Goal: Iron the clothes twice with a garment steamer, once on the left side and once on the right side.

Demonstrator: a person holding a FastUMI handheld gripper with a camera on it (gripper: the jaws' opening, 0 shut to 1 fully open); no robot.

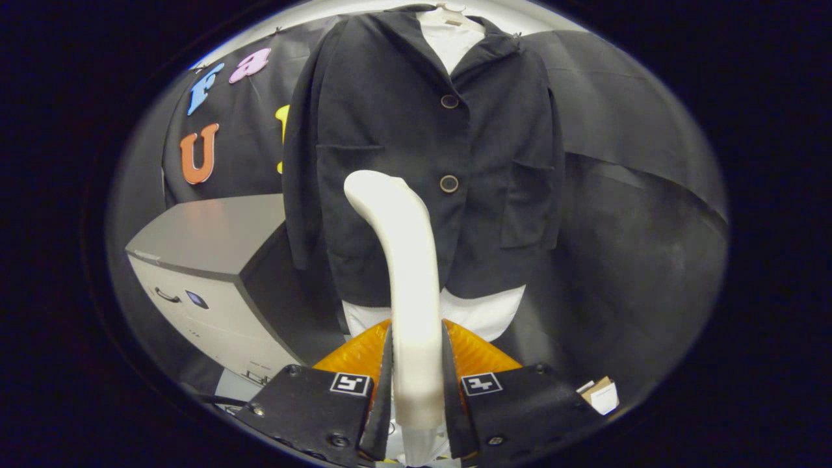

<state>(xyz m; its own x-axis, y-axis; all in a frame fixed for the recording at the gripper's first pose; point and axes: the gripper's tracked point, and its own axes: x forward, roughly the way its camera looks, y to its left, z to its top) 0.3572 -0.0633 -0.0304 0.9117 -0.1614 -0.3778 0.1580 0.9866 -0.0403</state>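
Gripper clamped tight, both fingers pressing the steamer handle low down. That's a stiff, smooth plastic wand, probably slippery, so a firm hold near the base looks sensible. Its head curves up toward eleven o'clock, in front of the jacket hanging dead ahead at twelve. Soft dark cloth, it'll likely give under pressure. Cabinet sits at nine.

Your tongs have two black, rough-textured blocks, each carrying a small square black-and-white marker on top. Round screw heads dot their faces, and ribbed orange panels rise just behind them.
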